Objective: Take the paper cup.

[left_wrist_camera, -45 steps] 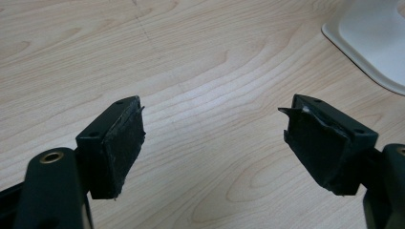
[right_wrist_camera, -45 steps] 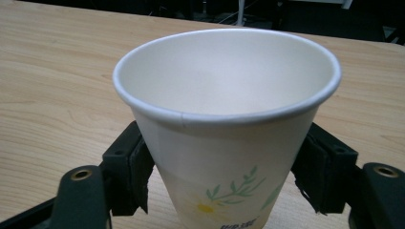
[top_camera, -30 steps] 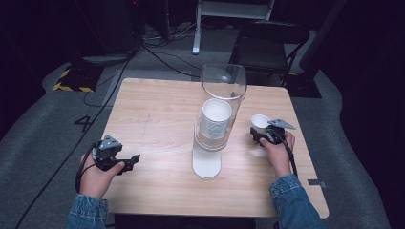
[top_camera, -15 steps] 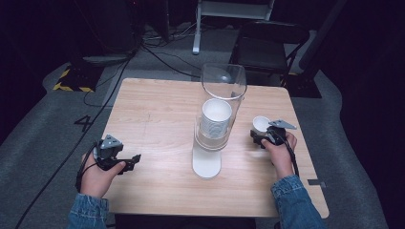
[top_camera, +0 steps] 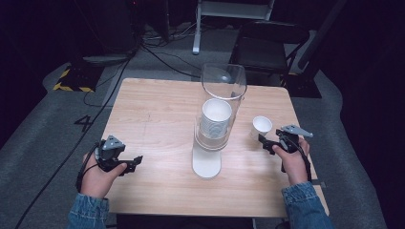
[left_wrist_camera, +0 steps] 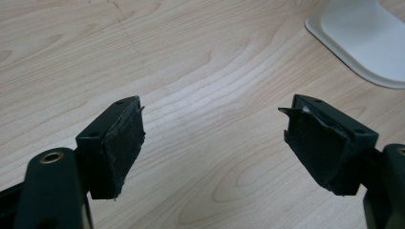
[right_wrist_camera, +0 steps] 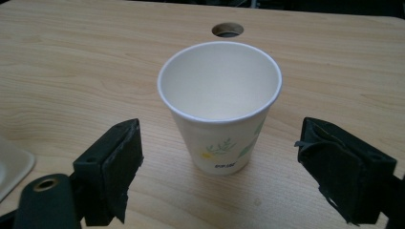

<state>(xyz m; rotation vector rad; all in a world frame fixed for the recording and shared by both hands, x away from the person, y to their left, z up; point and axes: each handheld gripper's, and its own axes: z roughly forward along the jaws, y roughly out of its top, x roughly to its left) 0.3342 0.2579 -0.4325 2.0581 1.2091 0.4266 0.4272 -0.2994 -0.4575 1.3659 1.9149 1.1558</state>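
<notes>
At the wooden table [top_camera: 157, 109], you held your right gripper [right_wrist_camera: 217, 167] spread wide just short of a paper cup [right_wrist_camera: 220, 102], its jaws standing apart to either side of the cup and touching nothing. The cup, white with a small flower print, stood upright and empty on the table, to the right of the cup dispenser [top_camera: 217, 119] and near it. That dispenser, a clear tube on a white base holding a stack of white cups, stood at the table's middle. Your left gripper [left_wrist_camera: 212, 143] rested low over bare wood well to the left of the dispenser, jaws wide apart and empty, with the dispenser's white base [left_wrist_camera: 363, 38] just ahead.
</notes>
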